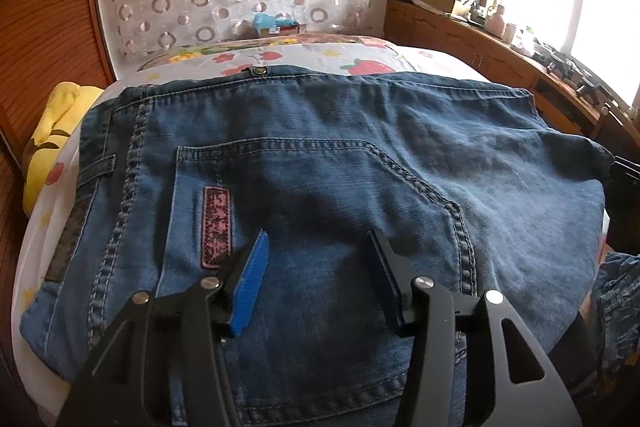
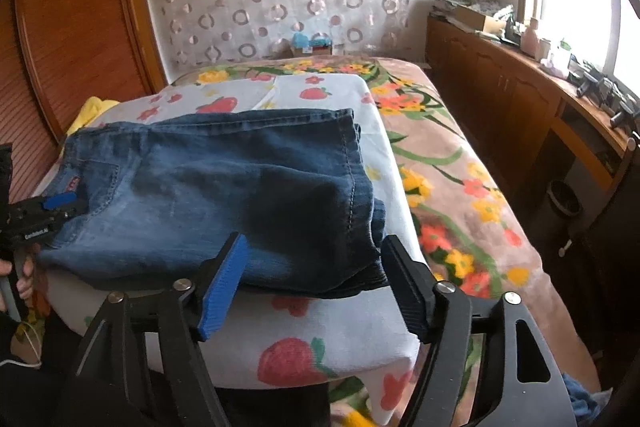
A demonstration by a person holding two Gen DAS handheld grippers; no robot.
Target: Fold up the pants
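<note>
- Pants (image 2: 208, 195): your blue denim jeans lie folded in a thick rectangle on the strawberry-print cloth (image 2: 320, 339) over the bed.
- Your left gripper (image 1: 316, 267) hovers over the stitched back pocket (image 1: 320, 195), jaws wide, gripping nothing.
- Your right gripper (image 2: 316, 279) gapes at the folded edge, probably not touching.

Left tongs (image 1: 318, 259) stand with fingers parted and nothing between them, blue pad (image 1: 250, 283) on the left finger; right tongs (image 2: 316, 275) likewise spread wide and empty, blue pad (image 2: 222, 287) on the left finger.
</note>
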